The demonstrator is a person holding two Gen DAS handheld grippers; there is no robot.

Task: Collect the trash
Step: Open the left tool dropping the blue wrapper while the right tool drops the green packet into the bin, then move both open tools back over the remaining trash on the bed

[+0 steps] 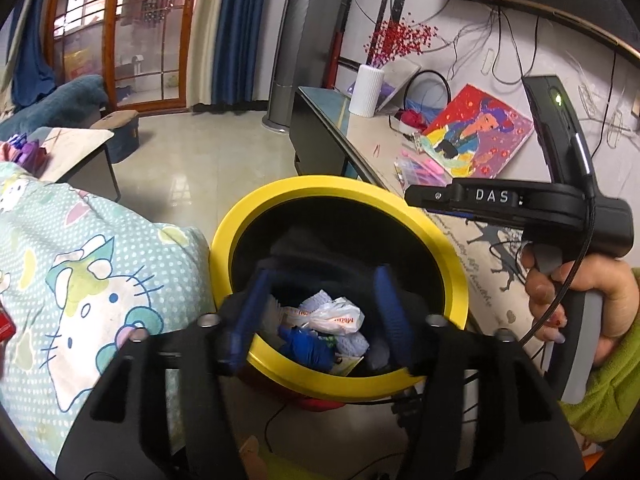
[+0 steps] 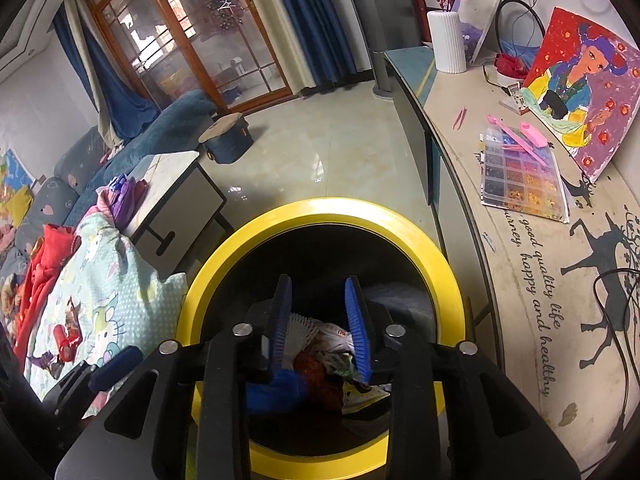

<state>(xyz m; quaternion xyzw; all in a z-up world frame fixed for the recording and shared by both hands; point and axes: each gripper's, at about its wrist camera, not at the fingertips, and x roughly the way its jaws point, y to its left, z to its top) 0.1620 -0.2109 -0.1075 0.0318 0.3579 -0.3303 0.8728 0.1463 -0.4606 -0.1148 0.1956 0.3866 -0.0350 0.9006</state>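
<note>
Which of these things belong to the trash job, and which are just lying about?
Part of the job:
yellow-rimmed bin
trash inside it
left hand-held gripper
right hand-held gripper

Just lying about:
white vase
painting
bead box
Hello Kitty quilt

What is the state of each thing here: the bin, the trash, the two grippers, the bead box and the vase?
Bin: upright, no lid, partly filled.
Trash: lying inside the bin, mixed wrappers and bags.
Left gripper: open, holding nothing, above the bin.
Right gripper: open, holding nothing, above the bin.
Bead box: lying flat on the counter, with pink tools on top.
Vase: standing upright, holding red branches.
</note>
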